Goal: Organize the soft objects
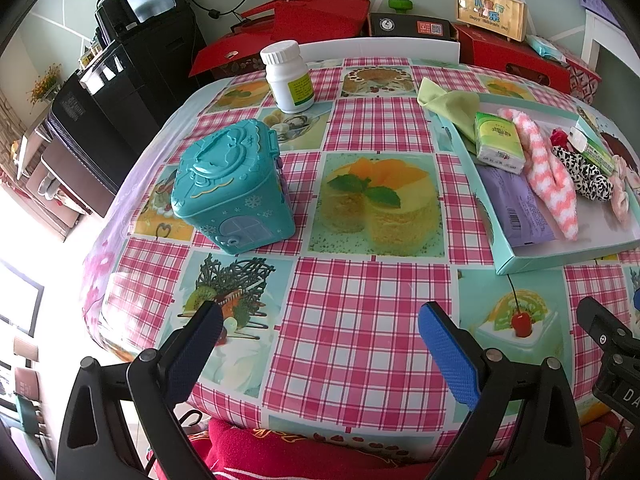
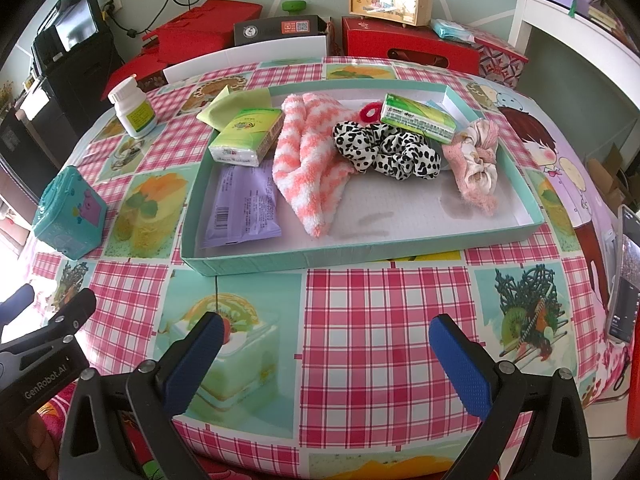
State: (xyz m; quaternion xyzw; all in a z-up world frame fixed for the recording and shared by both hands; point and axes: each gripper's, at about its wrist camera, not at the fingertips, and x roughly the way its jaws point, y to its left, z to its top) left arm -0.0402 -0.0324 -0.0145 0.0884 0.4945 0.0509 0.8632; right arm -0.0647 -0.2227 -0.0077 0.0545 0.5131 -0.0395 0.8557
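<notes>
Shallow teal cardboard tray (image 2: 256, 262) of soft items lies ahead of right gripper (image 2: 324, 334), nearer; both grippers' jaws apart, left gripper (image 1: 320, 326) empty too.

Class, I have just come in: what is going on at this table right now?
A person holds two tongs, the left tongs and the right tongs, both open and empty above the near edge of the table. Nothing is being handled. The shallow teal tray already holds the pink striped sock, a leopard scrunchie, tissue packs and a purple packet.
</notes>
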